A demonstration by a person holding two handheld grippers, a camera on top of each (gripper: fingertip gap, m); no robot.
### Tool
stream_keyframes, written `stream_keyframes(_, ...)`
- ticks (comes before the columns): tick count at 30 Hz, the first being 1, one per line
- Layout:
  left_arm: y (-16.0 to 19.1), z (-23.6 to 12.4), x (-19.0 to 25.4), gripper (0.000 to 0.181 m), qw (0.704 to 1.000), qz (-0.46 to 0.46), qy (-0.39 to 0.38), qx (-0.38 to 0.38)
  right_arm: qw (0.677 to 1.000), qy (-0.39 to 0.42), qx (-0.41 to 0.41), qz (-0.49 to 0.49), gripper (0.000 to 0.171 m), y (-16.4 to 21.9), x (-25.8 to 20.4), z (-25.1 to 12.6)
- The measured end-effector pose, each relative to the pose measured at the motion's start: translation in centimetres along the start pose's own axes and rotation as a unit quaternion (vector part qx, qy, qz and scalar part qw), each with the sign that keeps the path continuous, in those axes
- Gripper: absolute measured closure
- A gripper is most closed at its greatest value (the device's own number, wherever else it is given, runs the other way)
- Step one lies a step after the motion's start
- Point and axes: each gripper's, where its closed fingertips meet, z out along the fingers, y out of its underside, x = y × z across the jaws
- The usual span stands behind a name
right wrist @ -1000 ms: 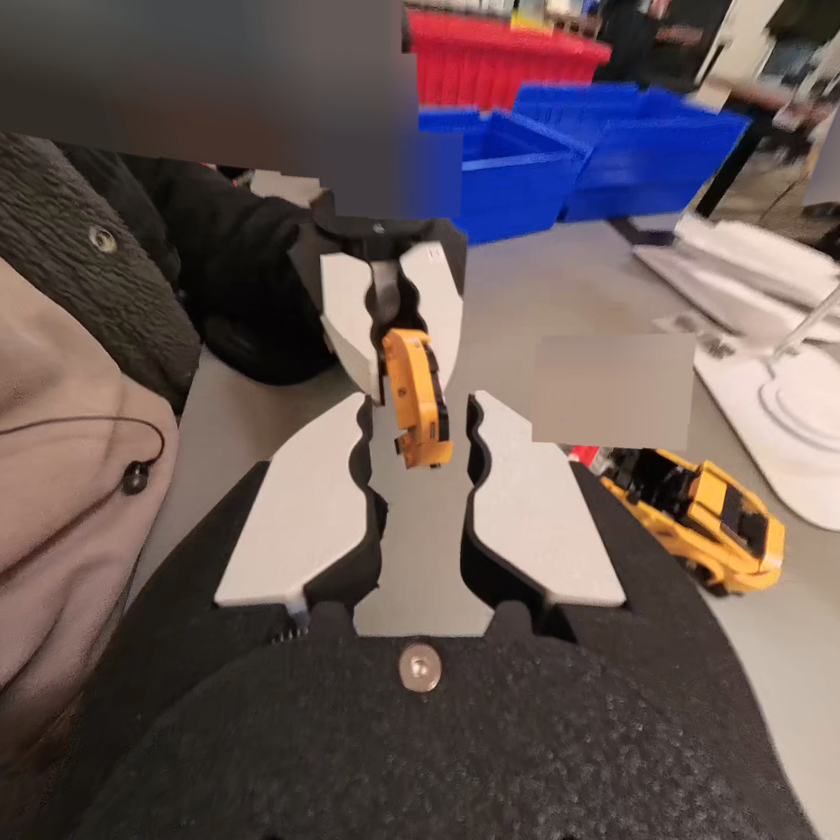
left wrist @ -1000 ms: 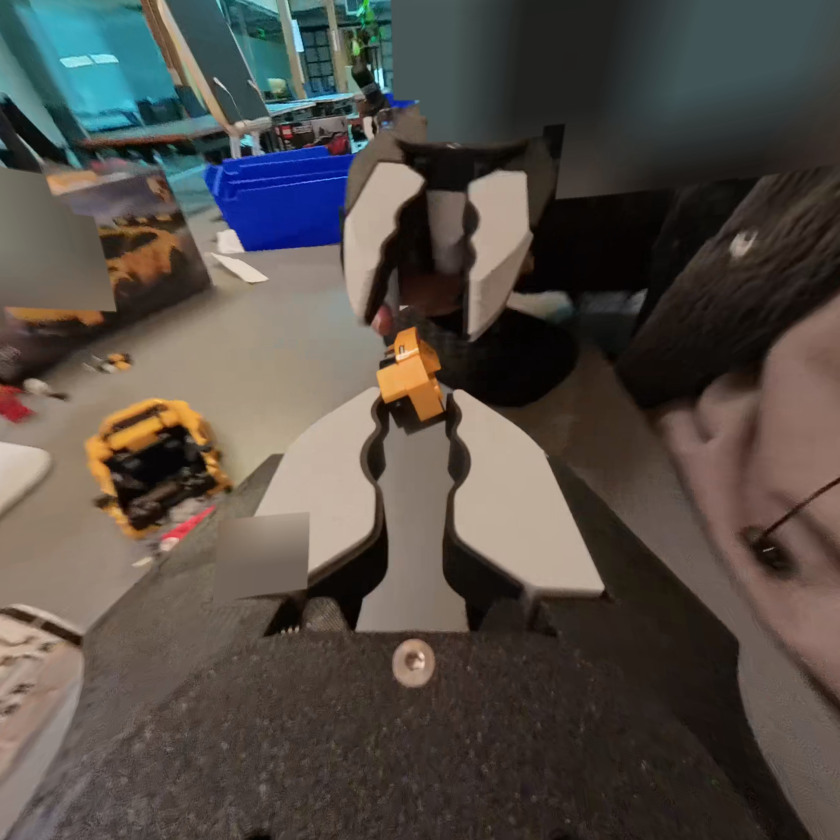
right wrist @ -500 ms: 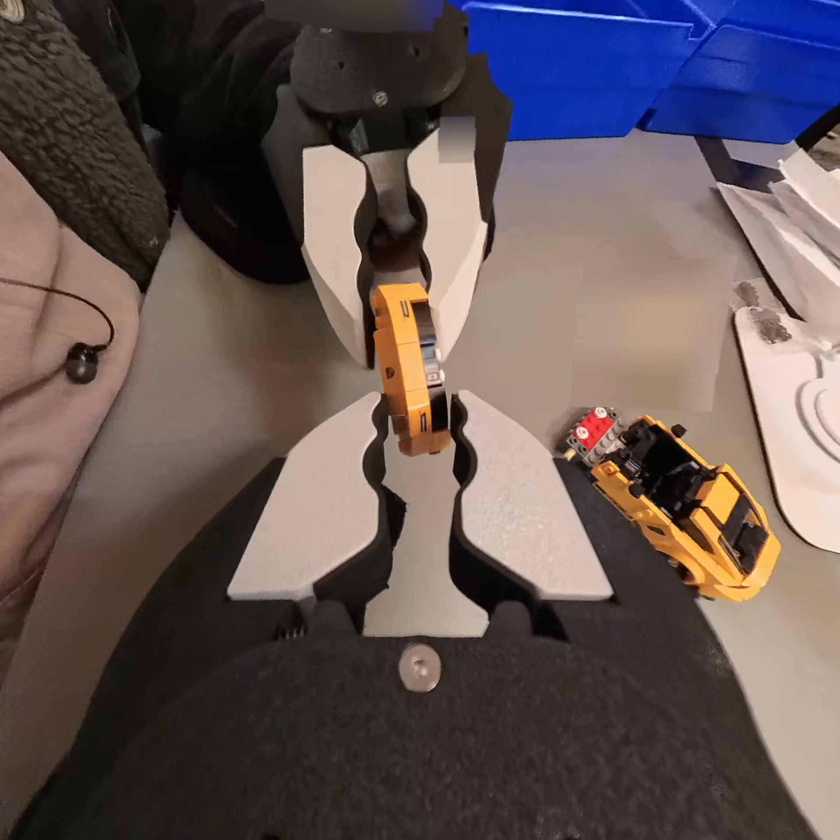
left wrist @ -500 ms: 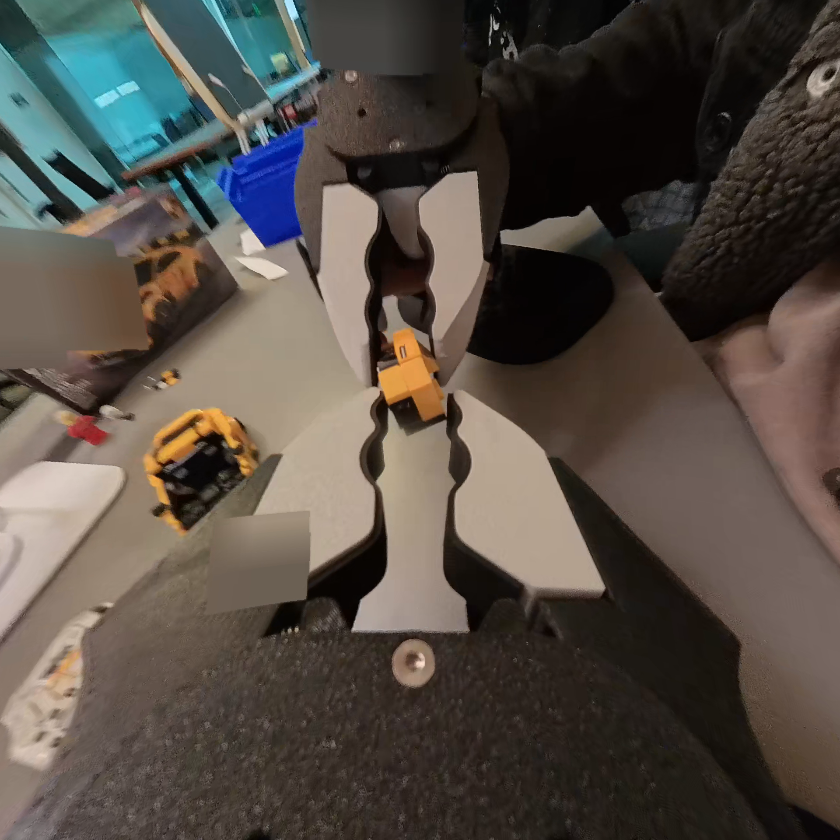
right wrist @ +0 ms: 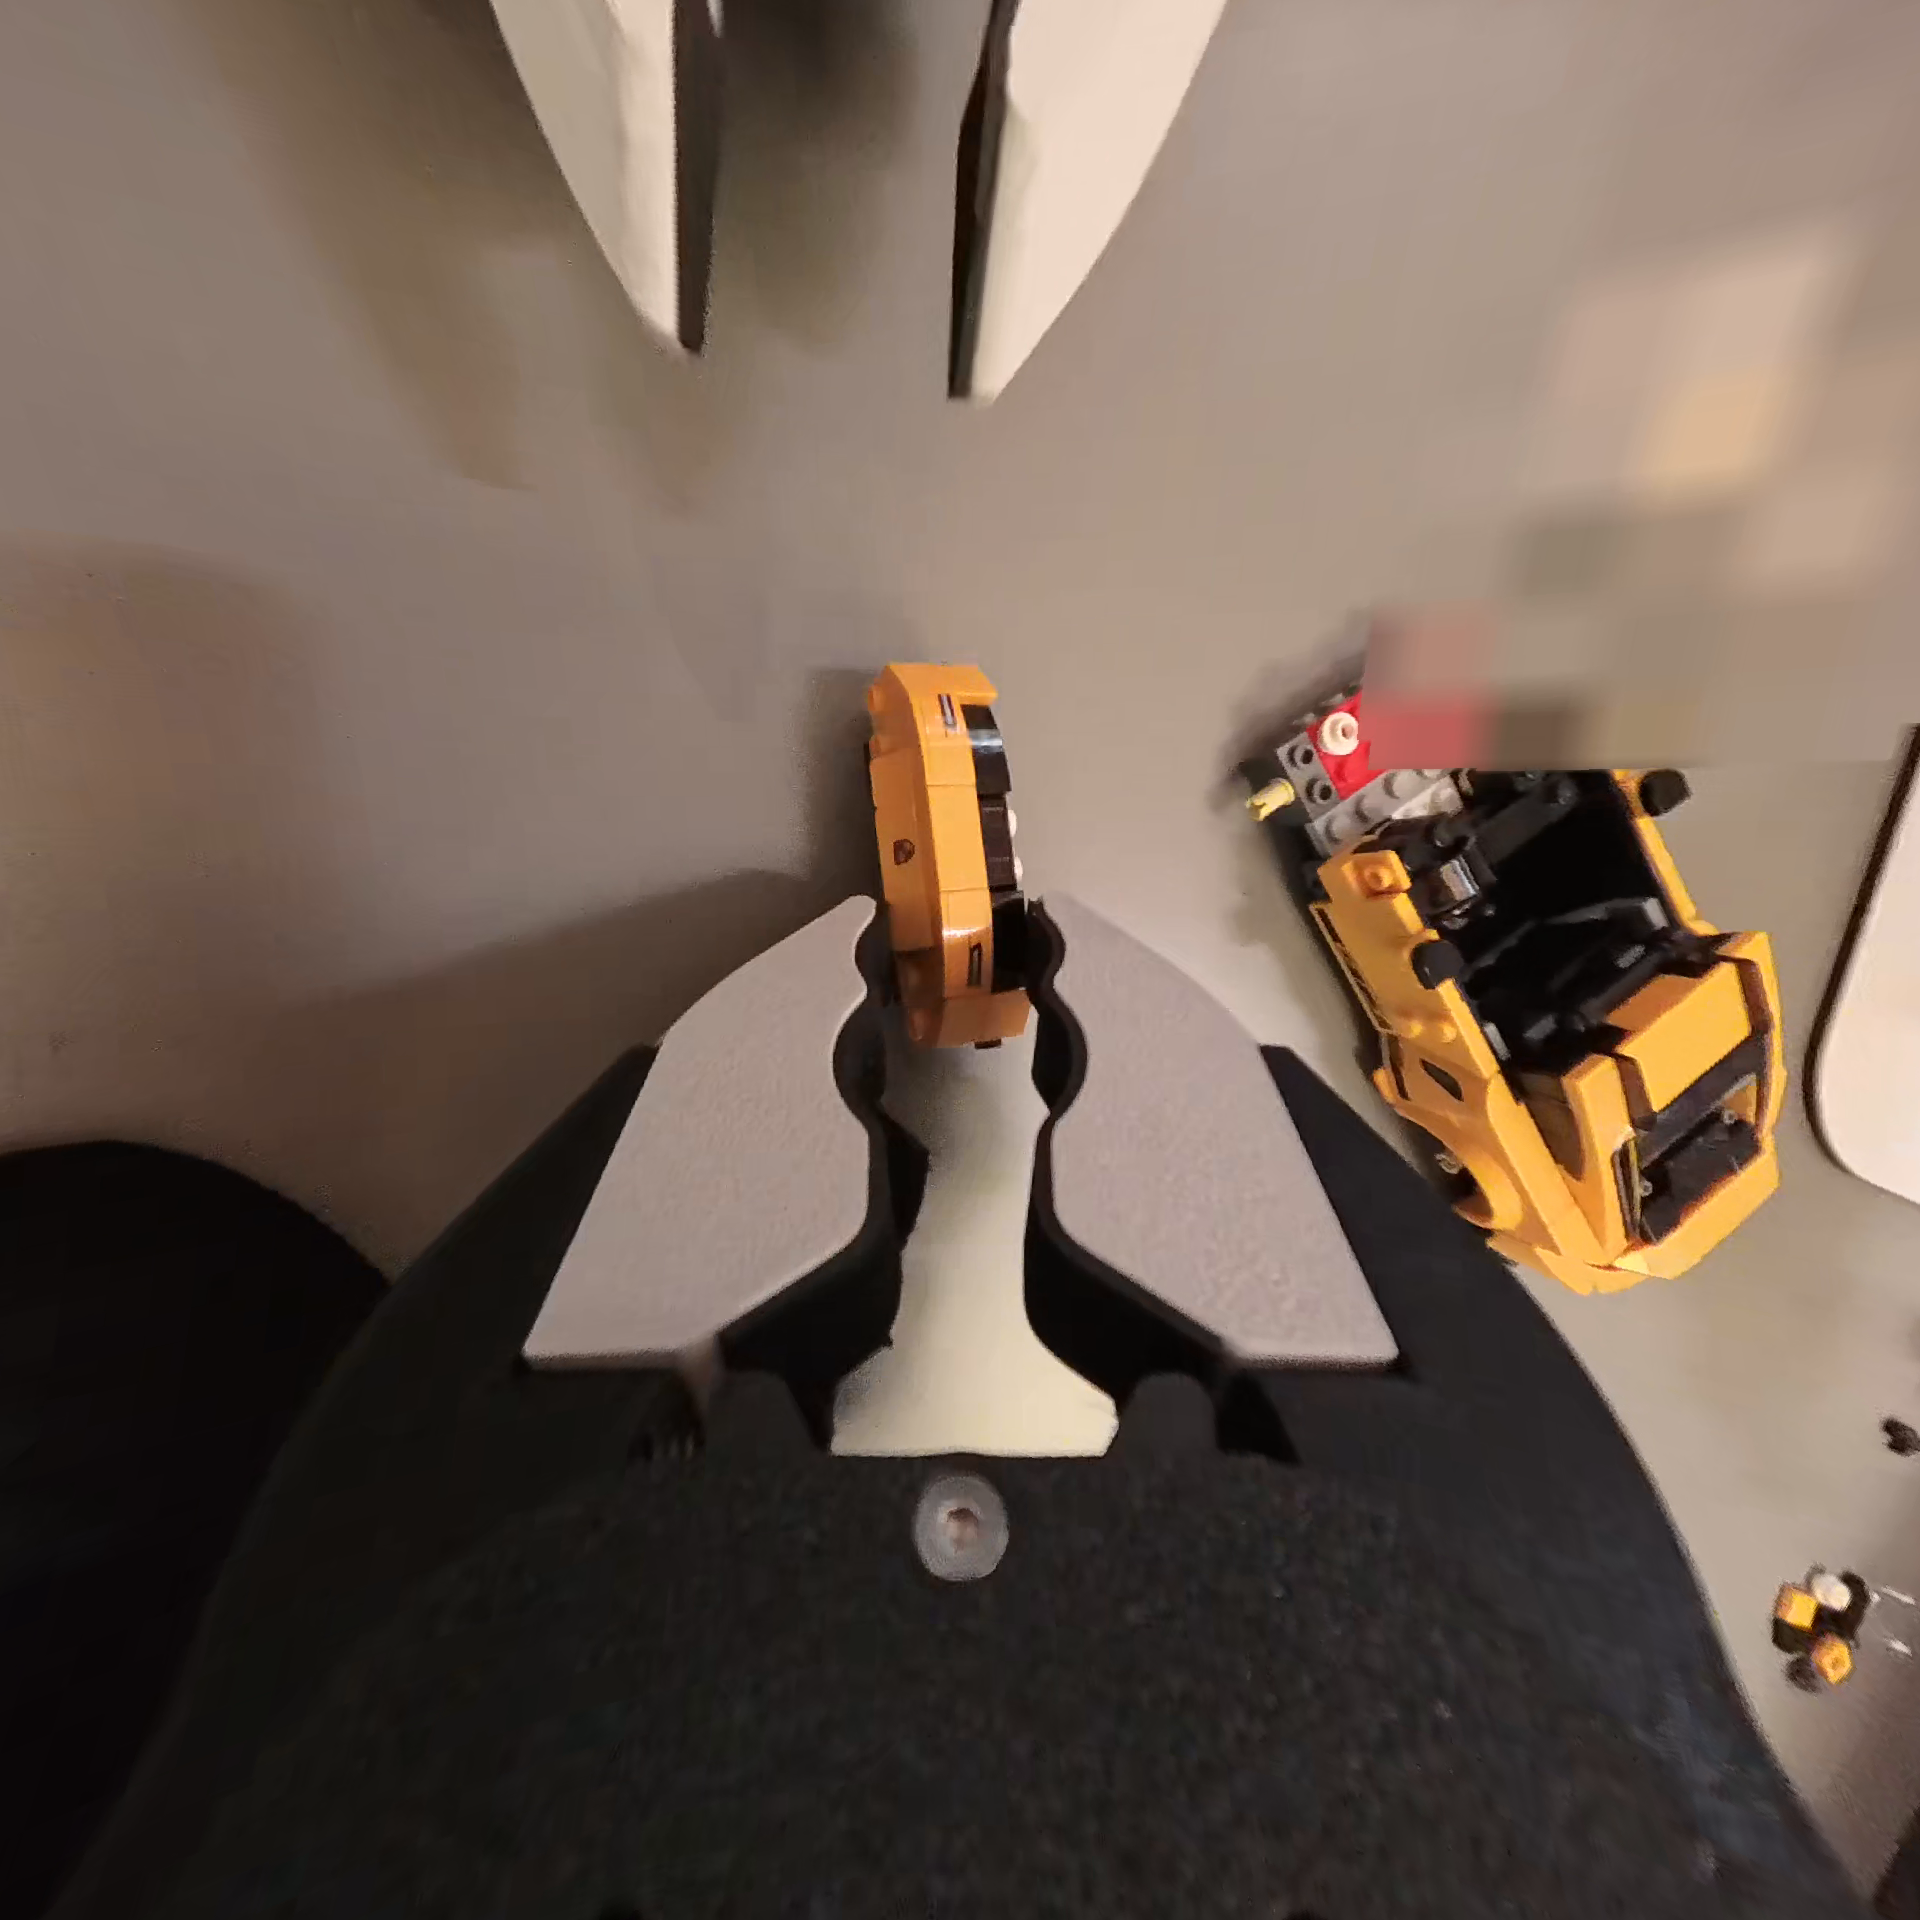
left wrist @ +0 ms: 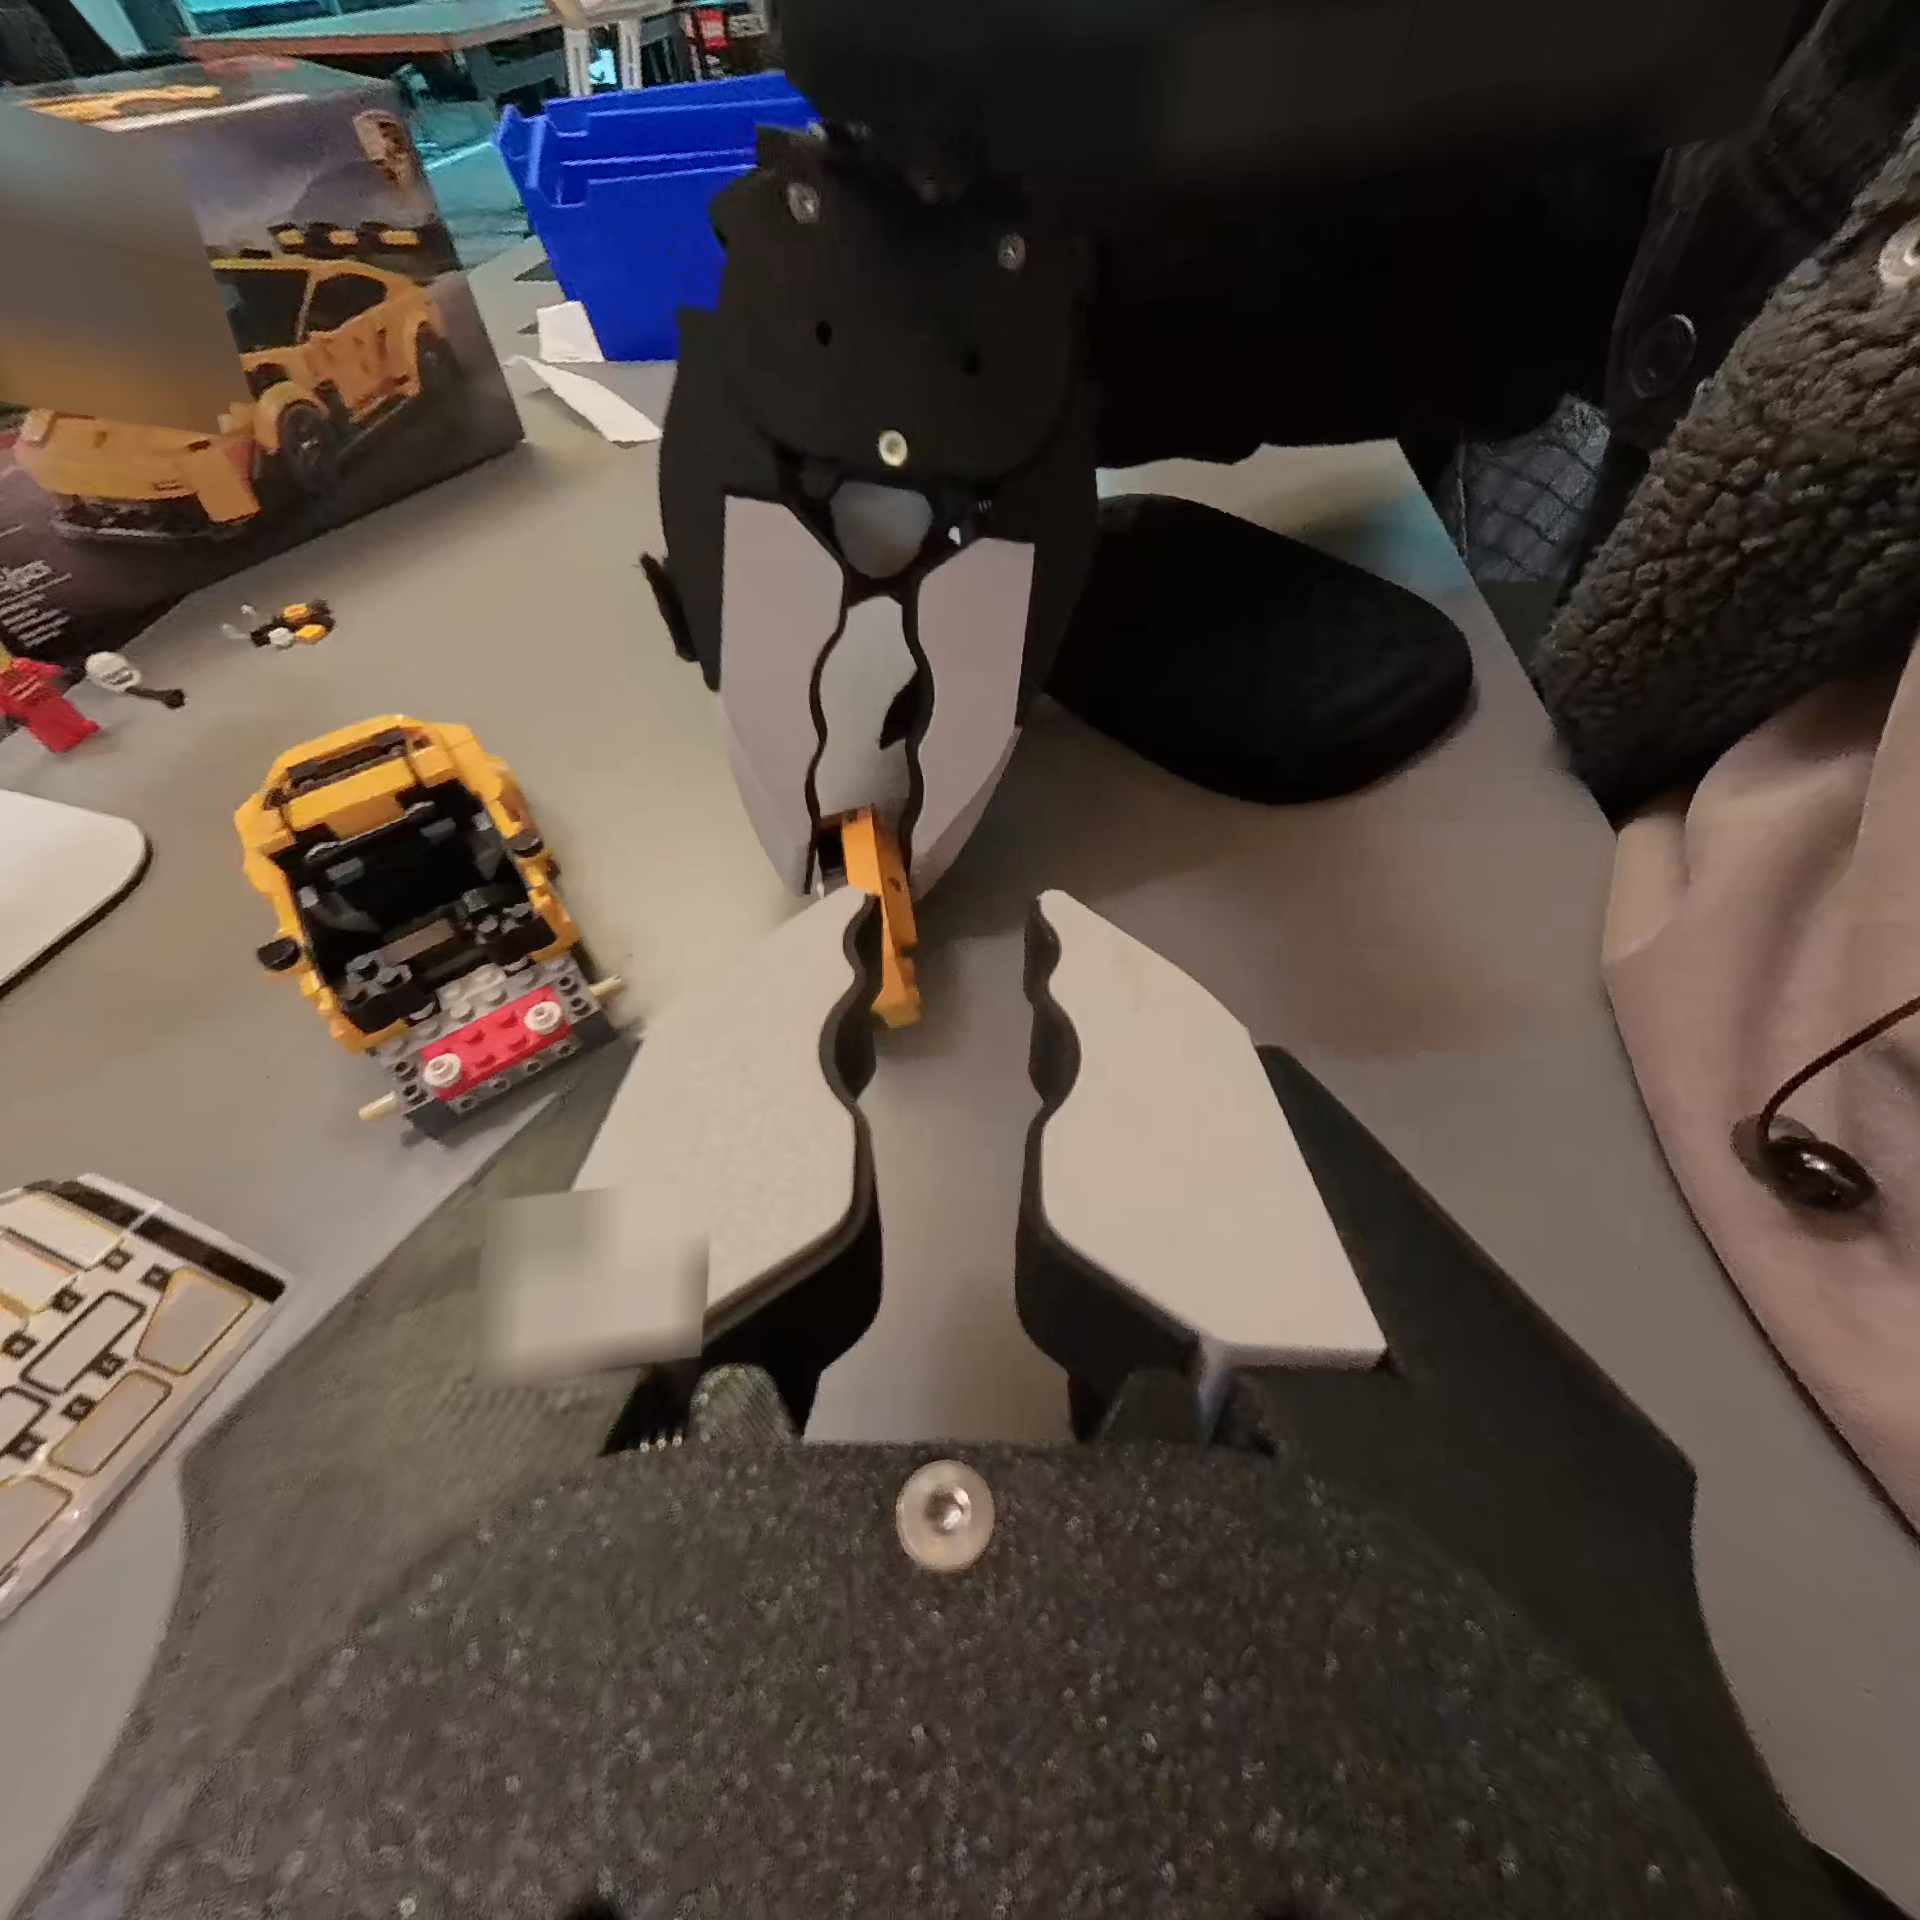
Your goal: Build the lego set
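Sticker sheet (left wrist: 94, 1340): far left of the left wrist view only, lying flat at the table's near edge.
Box (left wrist: 260, 312): upper left in the left wrist view, standing behind loose small parts (left wrist: 281, 627); the right wrist view does not take it in.
Car body (left wrist: 416, 914): yellow, roofless, on the grey table (left wrist: 1299, 935), left of both tools; in the right wrist view the car (right wrist: 1538, 997) lies to the right, close to a white board's edge (right wrist: 1870, 987).
Left gripper (left wrist: 948, 909): fingers parted, nothing between them; the curved yellow piece (left wrist: 883, 914) lies just beside its left fingertip, and contact cannot be told.
Right gripper (right wrist: 954, 914): fingers closed on the near end of that curved piece (right wrist: 940, 862), which juts forward above the table.
Open room: bare grey table between the two tools in the right wrist view, and to the left of the piece.
Black pad (left wrist: 1247, 644): right of centre in the left wrist view, behind the right tool.
Person's sleeve (left wrist: 1745, 499): far right edge, left wrist view.
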Motion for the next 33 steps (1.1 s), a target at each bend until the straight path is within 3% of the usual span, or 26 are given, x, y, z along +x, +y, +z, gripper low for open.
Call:
stream_keyframes(6, -0.6, -0.9, -2.7, 0.157, 0.997, -0.060, -0.039, 0.042, 0.999, 0.007, 0.025, 0.032, 0.140, -0.5, 0.3, 0.4)
stream_keyframes(10, -1.7, -1.8, -6.1, 0.159, 0.988, -0.095, -0.092, 0.074, 0.985, 0.033, 0.130, 0.109, 0.129, -1.8, 2.0, -2.5)
stream_keyframes(13, -3.5, -2.6, -10.4, 0.163, 0.975, -0.120, -0.155, 0.101, 0.942, 0.135, 0.246, 0.184, 0.129, -2.2, 6.8, -6.5)
stream_keyframes(16, -4.3, -3.6, -14.3, 0.169, 0.954, -0.144, -0.217, 0.150, 0.890, 0.251, 0.300, 0.234, 0.130, -0.2, 10.9, -9.7)
stream_keyframes(21, -1.0, -5.3, -15.0, 0.181, 0.954, -0.083, -0.269, 0.104, 0.835, 0.298, 0.353, 0.297, 0.134, 2.2, 12.3, -10.6)
stream_keyframes(24, -0.7, -5.7, -15.2, 0.181, 0.953, -0.008, -0.295, 0.076, 0.835, 0.307, 0.344, 0.300, 0.136, 2.9, 12.6, -10.2)
stream_keyframes(29, 0.3, -4.6, -14.4, 0.178, 0.959, 0.017, -0.281, 0.029, 0.833, 0.291, 0.354, 0.312, 0.138, 3.0, 12.4, -10.3)
stream_keyframes(30, -0.1, -4.4, -13.9, 0.178, 0.961, 0.020, -0.272, 0.035, 0.840, 0.278, 0.357, 0.301, 0.140, 2.4, 12.0, -10.5)
stream_keyframes(33, -1.4, -3.4, -11.6, 0.177, 0.972, 0.021, -0.228, 0.058, 0.902, 0.208, 0.300, 0.229, 0.141, 0.3, 9.1, -9.6)
